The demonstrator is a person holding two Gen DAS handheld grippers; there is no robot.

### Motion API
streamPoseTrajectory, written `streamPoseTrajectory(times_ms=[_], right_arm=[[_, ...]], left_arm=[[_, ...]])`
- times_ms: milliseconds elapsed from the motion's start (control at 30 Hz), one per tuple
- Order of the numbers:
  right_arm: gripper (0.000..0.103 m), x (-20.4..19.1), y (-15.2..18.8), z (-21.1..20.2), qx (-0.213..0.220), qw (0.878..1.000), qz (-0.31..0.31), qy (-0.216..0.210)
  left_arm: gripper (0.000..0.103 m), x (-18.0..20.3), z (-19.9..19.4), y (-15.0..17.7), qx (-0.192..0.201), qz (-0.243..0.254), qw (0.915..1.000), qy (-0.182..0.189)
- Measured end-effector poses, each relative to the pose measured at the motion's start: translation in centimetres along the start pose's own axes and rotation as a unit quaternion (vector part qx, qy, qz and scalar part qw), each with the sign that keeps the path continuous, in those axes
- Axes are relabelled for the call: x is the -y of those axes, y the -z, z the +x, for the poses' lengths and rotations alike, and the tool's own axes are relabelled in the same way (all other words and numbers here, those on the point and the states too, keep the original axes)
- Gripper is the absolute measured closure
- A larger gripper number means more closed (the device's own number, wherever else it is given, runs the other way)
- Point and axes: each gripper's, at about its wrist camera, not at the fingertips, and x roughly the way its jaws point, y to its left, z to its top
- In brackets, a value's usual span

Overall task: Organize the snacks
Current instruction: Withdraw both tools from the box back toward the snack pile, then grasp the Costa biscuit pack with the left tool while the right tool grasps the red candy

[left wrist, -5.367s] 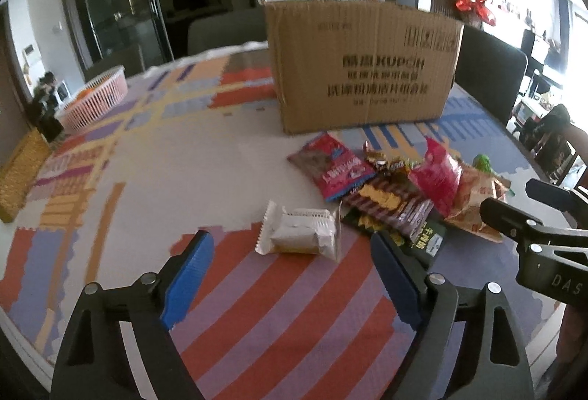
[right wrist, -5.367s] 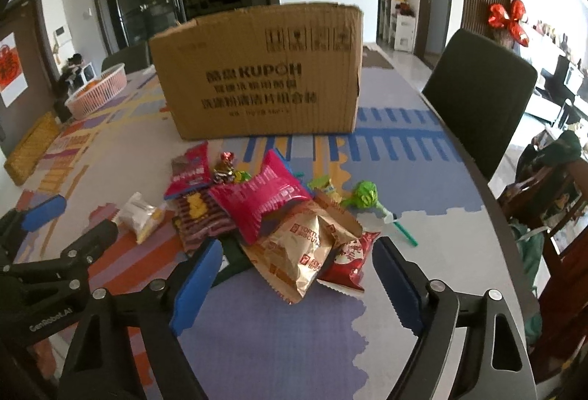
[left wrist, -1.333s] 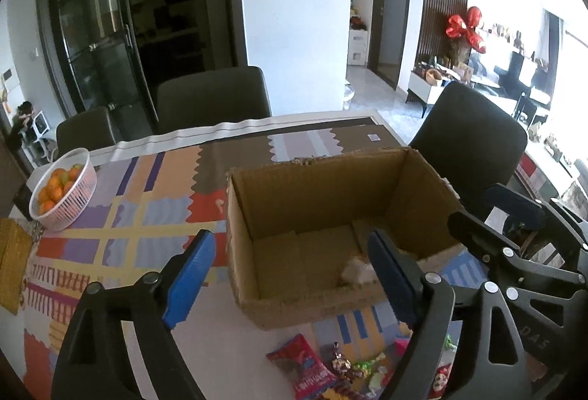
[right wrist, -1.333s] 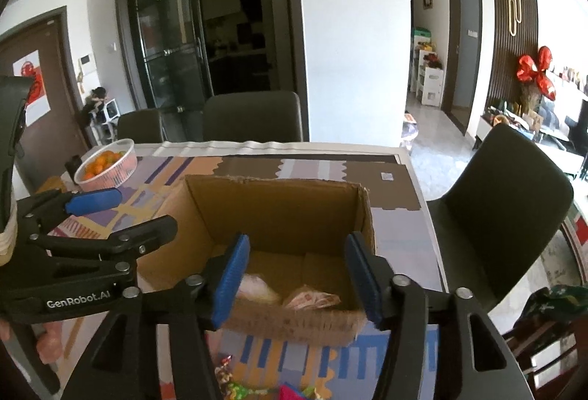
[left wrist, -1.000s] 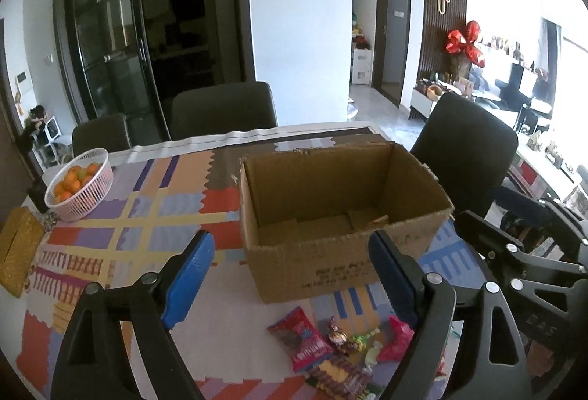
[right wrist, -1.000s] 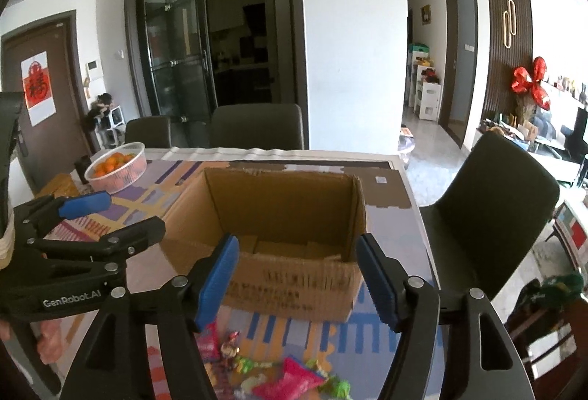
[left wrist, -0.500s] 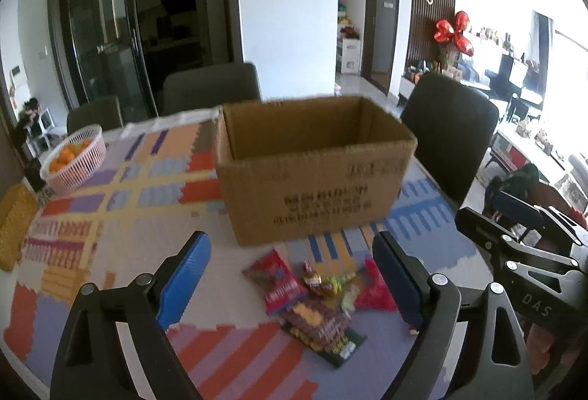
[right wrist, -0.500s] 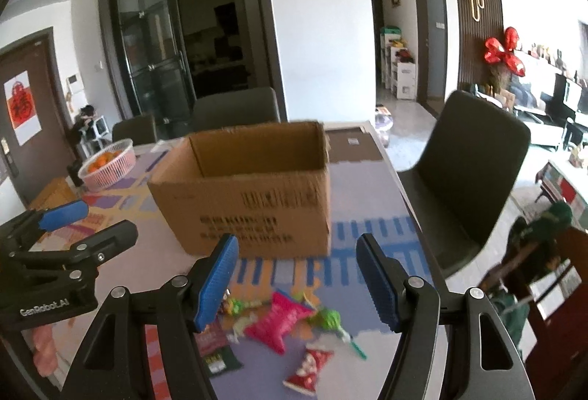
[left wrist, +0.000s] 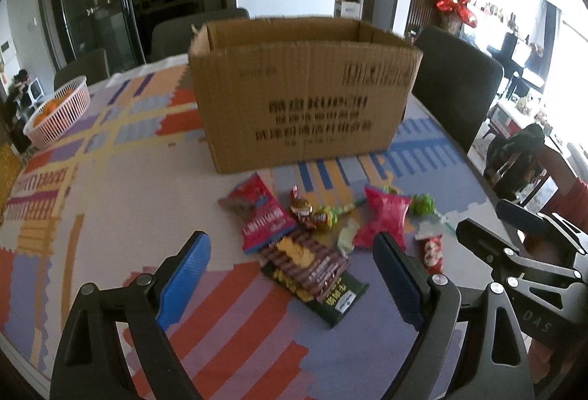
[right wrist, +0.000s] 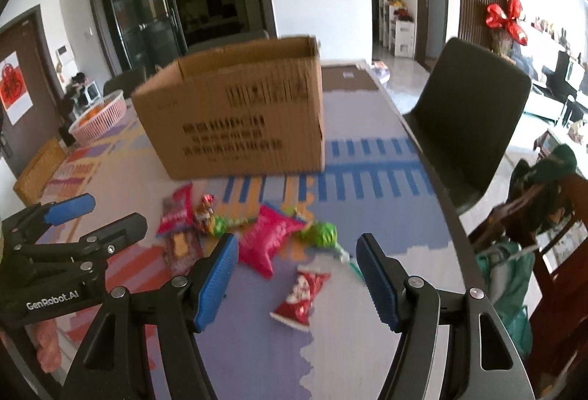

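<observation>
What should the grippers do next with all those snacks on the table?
Probably lower the right gripper onto the small red packet lying right between its open fingers. Both grippers are empty, the left gripper too, and the loose snacks still lie in front of the cardboard box.

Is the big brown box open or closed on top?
Open. The brown cardboard box stands upright on the patterned table, and no flaps cover its top, so its inner back wall shows. Its contents are hidden.
</observation>
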Motion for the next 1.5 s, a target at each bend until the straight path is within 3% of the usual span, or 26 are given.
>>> streamPoseTrajectory(times_ms=[333,667,1000,1100,1233,1500], right_arm=[[0.035,0.2,2.8,3.1,-0.051,0.999,0.010,0.007],[0.035,0.2,3.2,5.2,-0.069,0.997,0.020,0.008],[0.036,0.0,3.2,6.4,-0.079,0.997,0.020,0.016],[0.040,-0.1,3.3,6.5,-0.082,0.996,0.017,0.019],[0.042,-0.3,3.5,6.9,-0.089,0.996,0.016,0.019],[0.057,-0.5,3.9,7.5,-0.096,0.995,0.013,0.022]], left_arm=[[0.015,0.3,4.5,1.4,-0.060,-0.025,0.9978,0.003],[0.020,1.0,7.3,1.4,-0.089,-0.039,0.9952,-0.015],[0.046,-0.2,7.2,1.8,-0.095,-0.048,0.9943,-0.009],[0.051,-0.8,6.9,2.0,-0.099,-0.048,0.9939,-0.006],[0.051,-1.9,6.6,2.3,-0.101,-0.057,0.9932,-0.002],[0.051,-2.1,7.2,2.3,-0.101,-0.055,0.9933,0.001]])
